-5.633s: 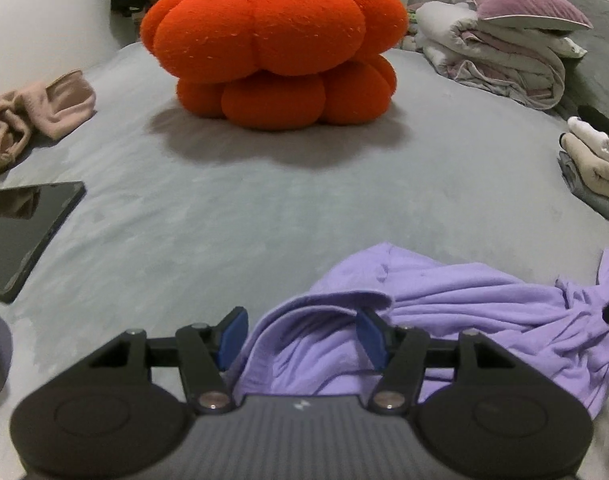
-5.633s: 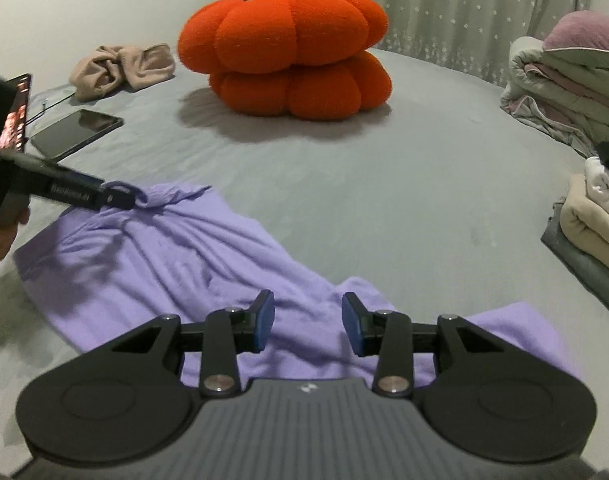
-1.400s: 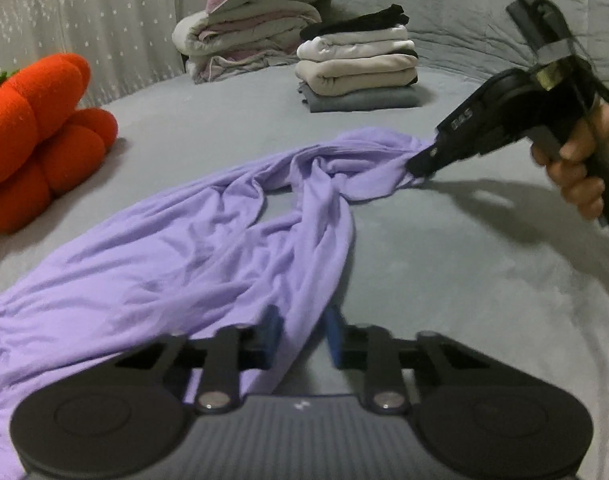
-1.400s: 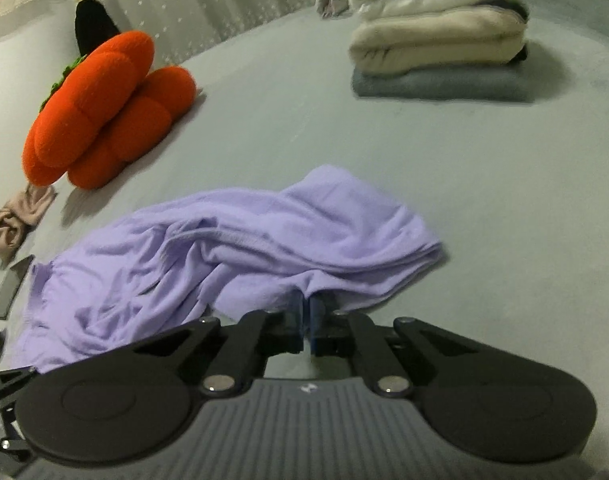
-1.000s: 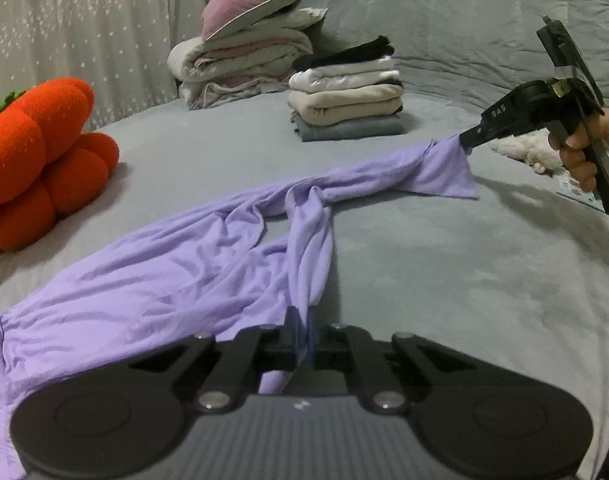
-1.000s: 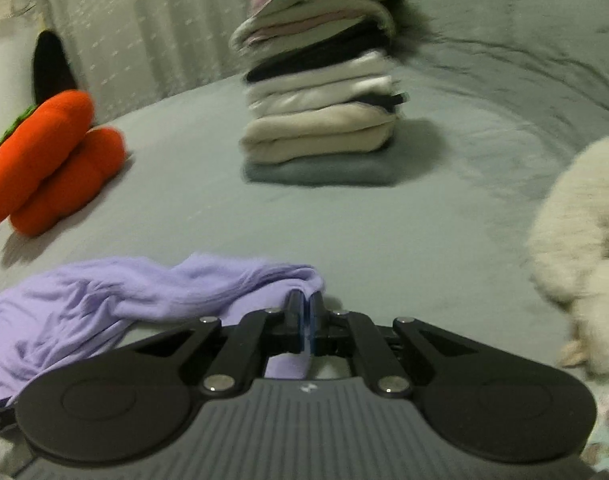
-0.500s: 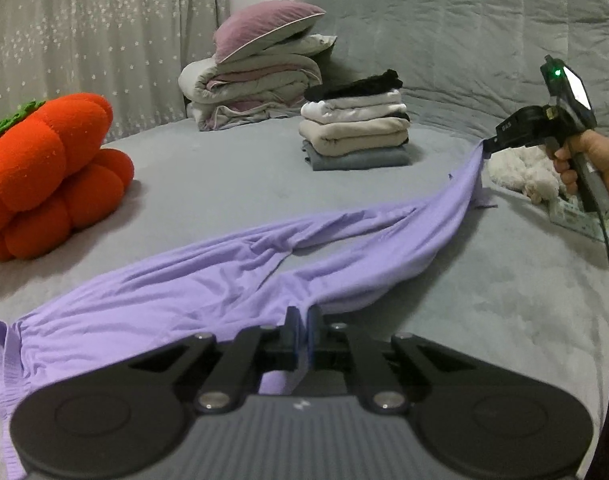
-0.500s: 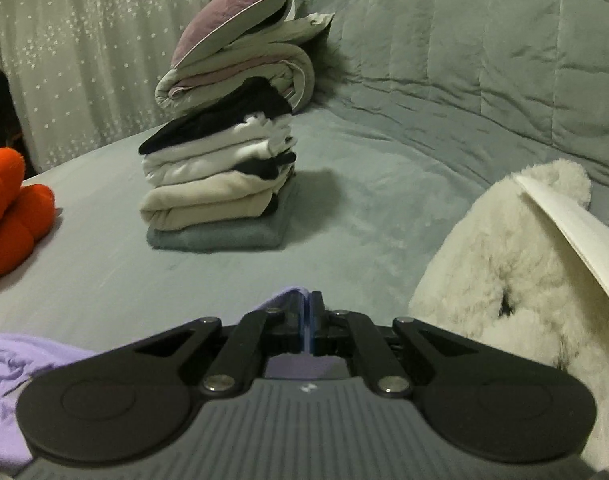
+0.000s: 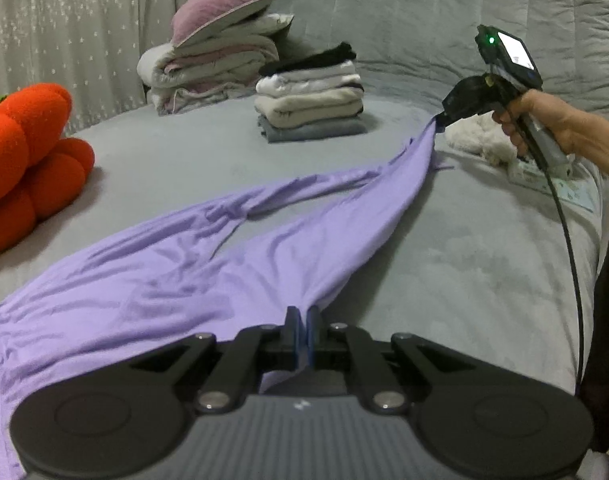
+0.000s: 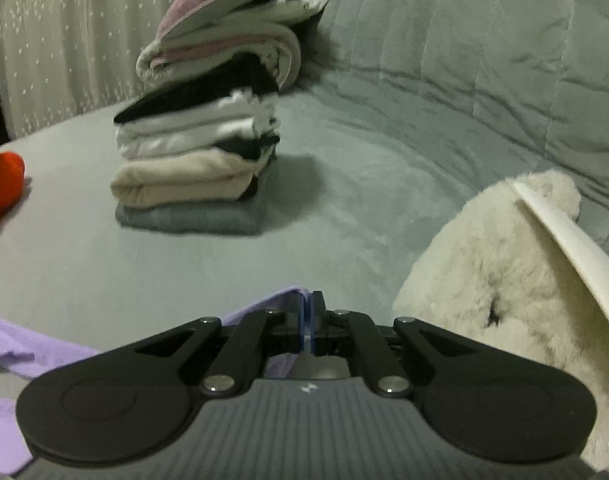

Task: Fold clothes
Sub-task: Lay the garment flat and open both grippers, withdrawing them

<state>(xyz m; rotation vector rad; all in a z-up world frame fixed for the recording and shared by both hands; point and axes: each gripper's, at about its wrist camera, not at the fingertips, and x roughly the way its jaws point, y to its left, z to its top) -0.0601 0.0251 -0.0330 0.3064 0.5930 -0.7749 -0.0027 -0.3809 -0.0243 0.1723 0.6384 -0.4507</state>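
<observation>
A home bedroom, it seems: a grey bed (image 9: pixel 484 264) with padded headboard (image 9: pixel 424 20), stacked bedding (image 9: pixel 212 68), folded clothes (image 9: pixel 310 108) and curtains (image 9: pixel 64 20).

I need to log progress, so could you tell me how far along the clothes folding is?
Done: a stack of folded clothes sits on the bed. In hand: the purple garment is stretched out, left tongs shut on one end, right tongs shut on the other. Left: it shows no fold yet and must be laid flat, folded and stacked.
</observation>
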